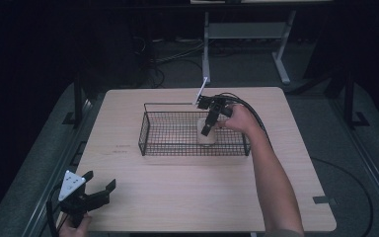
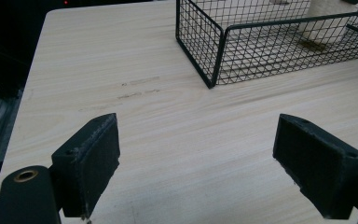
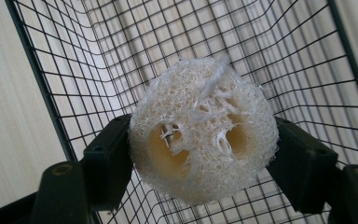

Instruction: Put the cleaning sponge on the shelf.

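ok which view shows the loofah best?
The right gripper view: the loofah sits close up, end-on, pressed between that tool's jaws, fibres and holes clear. The high view shows a small pale block in the wire basket; the left gripper view catches its lower part.

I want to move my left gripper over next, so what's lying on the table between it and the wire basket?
Nothing: in the left gripper view, bare wood with a few faint scuff marks runs from the open left gripper to the basket.
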